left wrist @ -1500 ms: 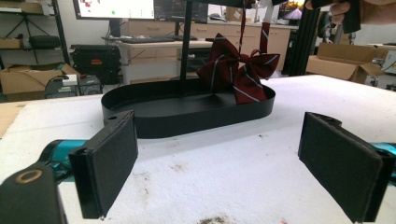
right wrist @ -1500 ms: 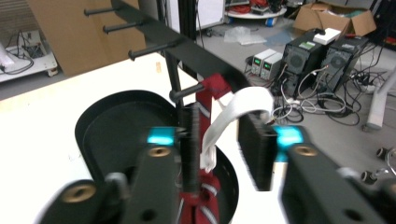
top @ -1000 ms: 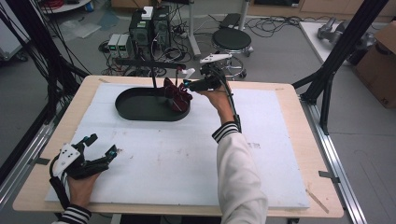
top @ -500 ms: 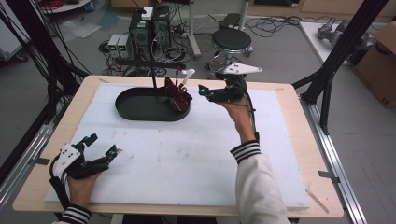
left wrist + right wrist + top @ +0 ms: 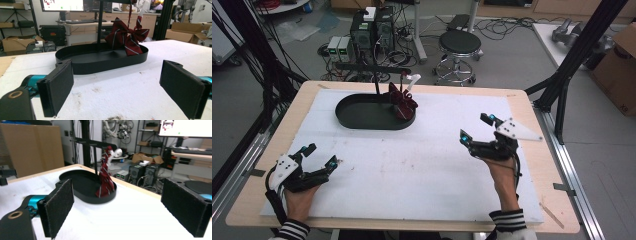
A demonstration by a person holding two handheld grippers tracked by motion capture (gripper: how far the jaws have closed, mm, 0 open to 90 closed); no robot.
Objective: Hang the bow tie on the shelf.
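the dark red striped cloth bow hangs in the black oval metal tray near the tabletop's far edge. both the left gripper and the right gripper are spread wide and hold nothing. a bump could knock the bow down.

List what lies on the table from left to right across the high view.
Left gripper → black oval tray → dark red striped bow hanging at the tray's right end → right gripper.
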